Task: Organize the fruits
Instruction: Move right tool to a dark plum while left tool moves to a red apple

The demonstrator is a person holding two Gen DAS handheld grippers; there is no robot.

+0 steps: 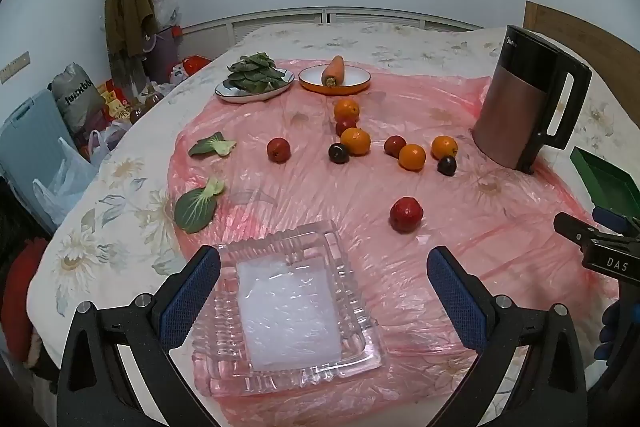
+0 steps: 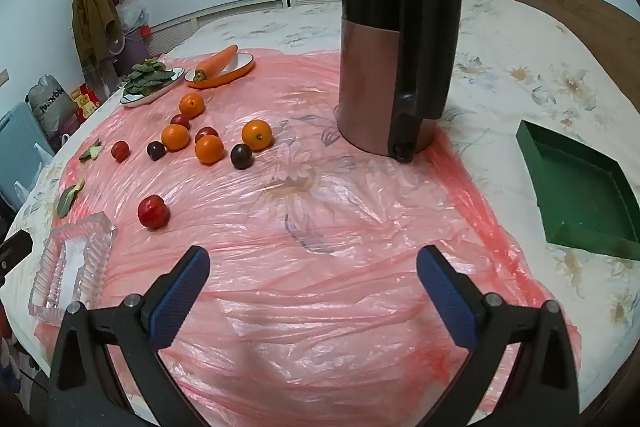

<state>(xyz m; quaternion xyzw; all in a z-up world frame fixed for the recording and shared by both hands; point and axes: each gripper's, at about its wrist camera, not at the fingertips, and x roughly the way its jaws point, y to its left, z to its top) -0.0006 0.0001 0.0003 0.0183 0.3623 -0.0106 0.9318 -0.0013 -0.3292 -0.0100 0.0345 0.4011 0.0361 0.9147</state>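
Observation:
Several oranges, red fruits and dark plums lie scattered on a pink plastic sheet. One red fruit sits apart, nearer to me. A clear glass dish rests close in front. My left gripper hovers open above that dish, nothing between its fingers. My right gripper is open over bare plastic, to the right of the dish. An empty green tray lies at the right.
A brown and black kettle stands at the right of the sheet. At the back are a plate of greens and an orange plate with a carrot. Loose leaves lie left. Bags clutter the floor beyond the left edge.

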